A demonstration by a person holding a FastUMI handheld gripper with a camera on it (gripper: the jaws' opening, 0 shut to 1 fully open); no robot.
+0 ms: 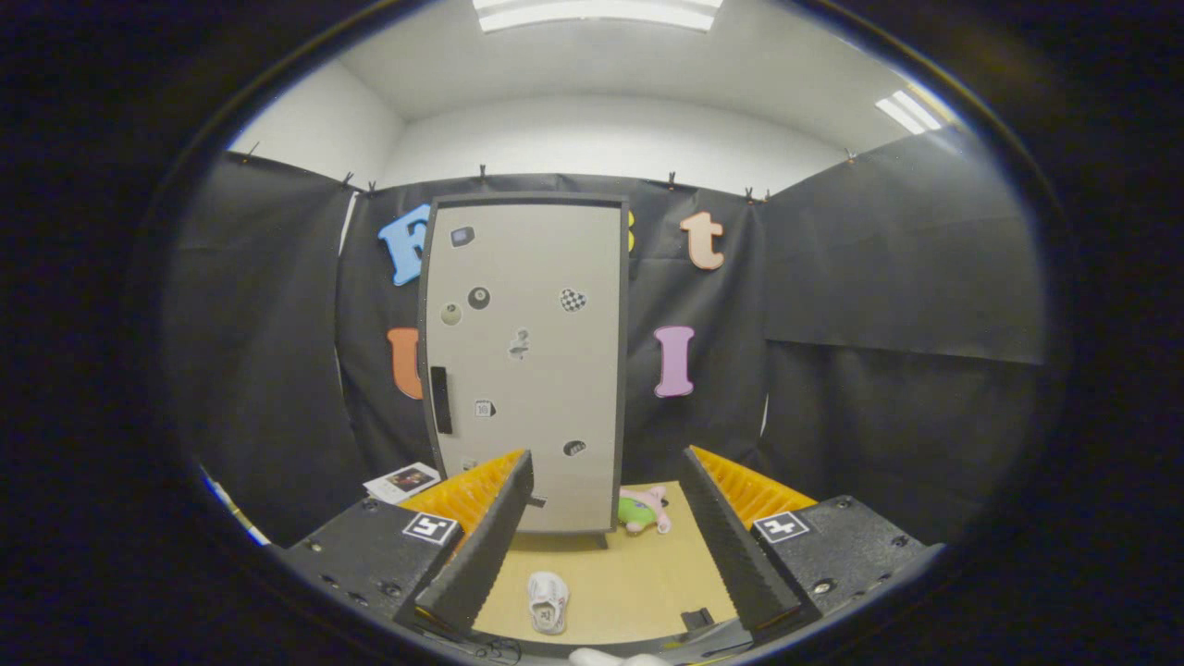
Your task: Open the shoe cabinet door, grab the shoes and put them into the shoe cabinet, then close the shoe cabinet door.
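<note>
Shoe cabinet [527, 361] tall, flat grey door shut | shoe [548, 601] small, white | hand-held gripper [608, 481] spread wide

a plush toy [643, 510] and a printed card [401, 481] lie on the floor [629, 573].

Black screw-studded tongs [608, 536] with square markers

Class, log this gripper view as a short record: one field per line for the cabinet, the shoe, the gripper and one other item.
cabinet: tall grey shoe cabinet, door shut, stickers on its front
shoe: small white shoe on the tan tabletop, between the fingers
gripper: gripper open, holding nothing
other: pink and green plush toy beside the cabinet's base
</note>
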